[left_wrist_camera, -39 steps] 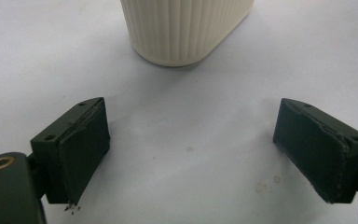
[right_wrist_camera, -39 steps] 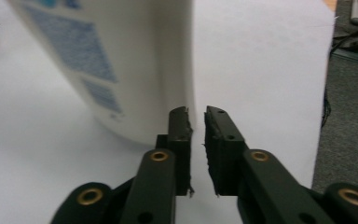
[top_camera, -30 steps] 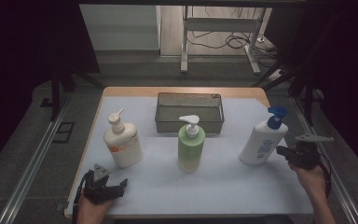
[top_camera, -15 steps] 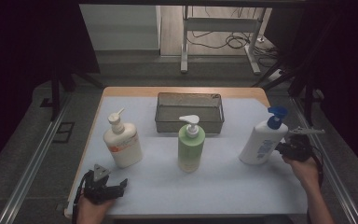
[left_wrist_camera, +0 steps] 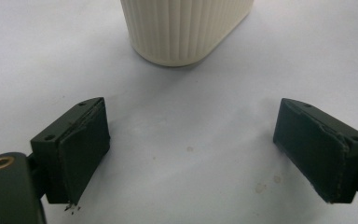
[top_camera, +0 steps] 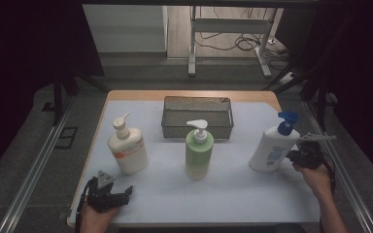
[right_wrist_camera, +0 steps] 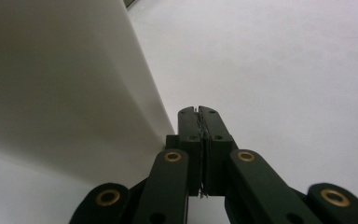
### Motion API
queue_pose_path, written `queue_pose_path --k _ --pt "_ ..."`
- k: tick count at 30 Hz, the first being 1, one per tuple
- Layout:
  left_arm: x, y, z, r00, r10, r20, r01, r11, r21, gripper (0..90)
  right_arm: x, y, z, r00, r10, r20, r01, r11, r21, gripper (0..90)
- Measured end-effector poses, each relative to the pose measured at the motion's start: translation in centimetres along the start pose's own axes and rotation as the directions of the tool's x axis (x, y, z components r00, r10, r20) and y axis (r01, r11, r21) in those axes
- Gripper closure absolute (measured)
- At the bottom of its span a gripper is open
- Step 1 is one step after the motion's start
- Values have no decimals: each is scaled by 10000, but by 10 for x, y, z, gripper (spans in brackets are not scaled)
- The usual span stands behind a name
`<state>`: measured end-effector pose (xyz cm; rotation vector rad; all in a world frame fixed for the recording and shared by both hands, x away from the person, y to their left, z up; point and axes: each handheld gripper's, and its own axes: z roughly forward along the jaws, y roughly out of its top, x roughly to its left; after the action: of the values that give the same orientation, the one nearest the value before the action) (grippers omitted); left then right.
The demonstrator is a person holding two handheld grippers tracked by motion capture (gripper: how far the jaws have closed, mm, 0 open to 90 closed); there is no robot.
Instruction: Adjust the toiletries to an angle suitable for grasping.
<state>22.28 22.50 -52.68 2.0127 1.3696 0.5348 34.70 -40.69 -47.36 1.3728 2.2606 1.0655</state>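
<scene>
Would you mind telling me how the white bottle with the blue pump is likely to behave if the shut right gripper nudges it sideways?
The white bottle stands tall on a narrow base and already looks tilted, so it may tip rather than slide. Its smooth wall probably offers little grip. The right gripper, shut beside it, would likely only push.

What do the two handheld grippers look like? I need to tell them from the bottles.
Both the left gripper and right gripper are black, each topped by a grey three-cornered plate. Close up, flat dark pads, brass-coloured pivot rivets. Forearms bare.
</scene>
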Motion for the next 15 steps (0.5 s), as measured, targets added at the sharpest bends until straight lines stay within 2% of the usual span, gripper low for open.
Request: queue_pose_path --k 15 --pt "0 0 0 10000 -3 -6 3 10000 0 103 6 -12 -2 9993 -68 -377 70 10000 60 877"
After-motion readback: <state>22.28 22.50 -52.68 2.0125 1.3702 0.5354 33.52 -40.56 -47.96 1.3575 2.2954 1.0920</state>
